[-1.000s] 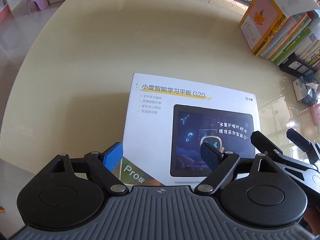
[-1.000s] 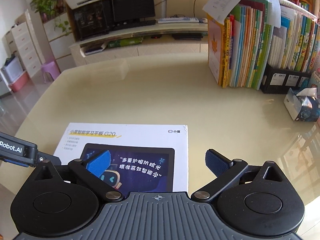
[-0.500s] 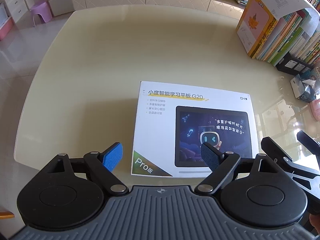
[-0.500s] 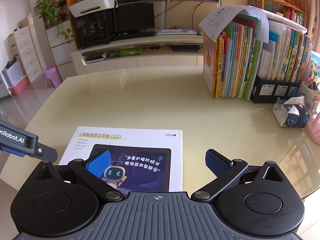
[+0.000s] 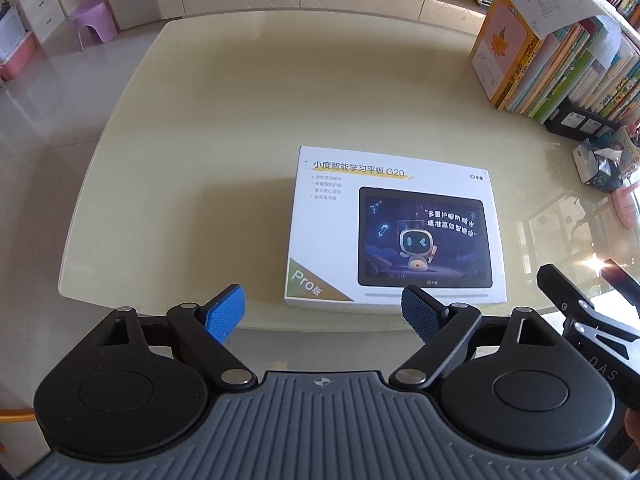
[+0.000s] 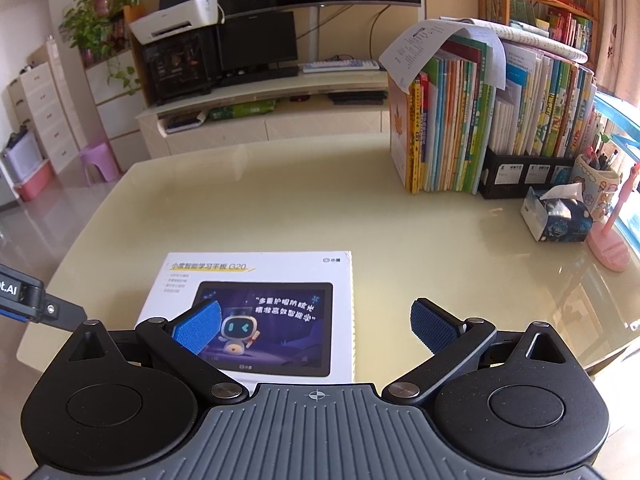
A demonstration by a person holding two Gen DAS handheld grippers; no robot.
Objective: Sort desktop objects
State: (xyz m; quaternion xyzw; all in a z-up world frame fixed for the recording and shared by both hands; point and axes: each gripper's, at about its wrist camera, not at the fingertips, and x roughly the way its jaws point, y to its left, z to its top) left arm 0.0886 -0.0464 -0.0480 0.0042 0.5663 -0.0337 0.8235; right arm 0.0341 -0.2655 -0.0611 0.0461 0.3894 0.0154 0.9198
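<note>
We see the flat white cardboard tablet box [image 5: 394,226] lying on the pale yellow glass-topped table [image 5: 240,120] near its front edge. Left gripper [image 5: 322,312] gapes empty, box at 1 o'clock beyond. Right gripper [image 6: 316,326] likewise spread, box at 11 o'clock, untouched.

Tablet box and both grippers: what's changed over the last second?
Both grippers pulled up and back from the tablet box: it shows smaller and wholly beyond the left gripper, and more of the room shows past the right gripper. Nothing was gripped or released. Both grippers stay open and empty; the box stays flat near the table front edge, and the books and tissue box are unmoved.
</note>
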